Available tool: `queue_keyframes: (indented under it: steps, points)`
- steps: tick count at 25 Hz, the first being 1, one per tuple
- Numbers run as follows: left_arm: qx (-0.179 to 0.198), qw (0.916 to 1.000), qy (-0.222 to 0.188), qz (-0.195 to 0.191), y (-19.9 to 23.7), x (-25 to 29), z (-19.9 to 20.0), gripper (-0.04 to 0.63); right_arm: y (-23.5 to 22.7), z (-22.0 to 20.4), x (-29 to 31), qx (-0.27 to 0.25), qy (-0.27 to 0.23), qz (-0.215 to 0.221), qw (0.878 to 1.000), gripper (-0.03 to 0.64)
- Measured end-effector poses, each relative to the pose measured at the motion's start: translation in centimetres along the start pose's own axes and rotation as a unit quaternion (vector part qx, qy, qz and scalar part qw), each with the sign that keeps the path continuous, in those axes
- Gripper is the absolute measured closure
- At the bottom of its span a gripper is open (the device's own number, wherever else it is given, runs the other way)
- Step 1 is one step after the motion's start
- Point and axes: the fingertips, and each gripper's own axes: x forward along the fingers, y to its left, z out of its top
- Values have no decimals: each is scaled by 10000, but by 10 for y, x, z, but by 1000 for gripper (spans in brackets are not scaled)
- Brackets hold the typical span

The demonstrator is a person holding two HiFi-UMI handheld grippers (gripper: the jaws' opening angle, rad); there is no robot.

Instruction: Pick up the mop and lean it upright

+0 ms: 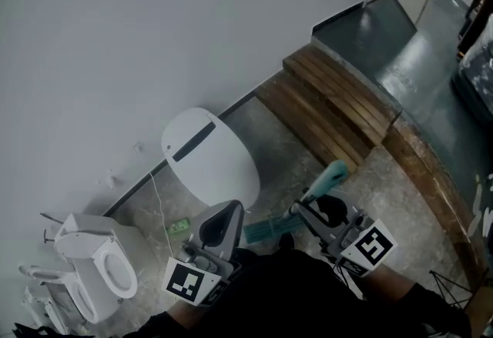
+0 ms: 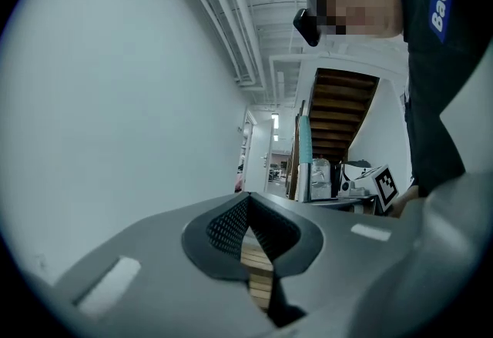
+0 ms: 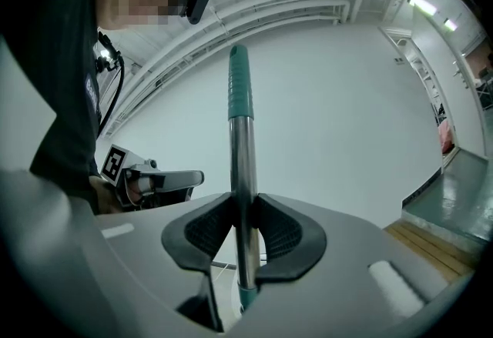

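The mop has a metal handle (image 3: 244, 167) ending in a teal grip (image 3: 239, 86). In the head view its teal grip (image 1: 333, 173) points up toward me, and its teal head (image 1: 266, 230) lies on the floor near my feet. My right gripper (image 3: 245, 209) is shut on the metal handle, which stands nearly upright between the pads. It shows in the head view (image 1: 317, 212) at lower right. My left gripper (image 1: 221, 230) hovers to the left of the mop, apart from it. Its jaws (image 2: 246, 209) meet at the tips with nothing between them.
A white oval bin (image 1: 209, 155) stands against the white wall, with a thin cable beside it. A white toilet (image 1: 100, 267) is at lower left. A small green item (image 1: 179, 227) lies on the floor. A wooden platform (image 1: 339, 102) runs to the right.
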Motion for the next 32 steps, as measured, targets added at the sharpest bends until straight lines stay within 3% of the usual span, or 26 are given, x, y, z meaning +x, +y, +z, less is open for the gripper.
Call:
queue_keyframes:
  steps: [10, 22, 27, 32]
  points:
    - [-221, 9996, -23, -194, 22, 50, -9, 581, -92, 18, -2, -403, 90, -407, 9983, 511]
    - [-373, 9974, -238, -568, 110, 107, 5, 583, -184, 51, 49, -858, 199, -1009, 9910, 512]
    - [-365, 9982, -209, -426, 138, 113, 8, 583, -216, 54, 86, -924, 206, -963, 9908, 512]
    - [-297, 9994, -189, -2, 167, 124, 13, 583, -246, 64, 135, -925, 153, -571, 9940, 512]
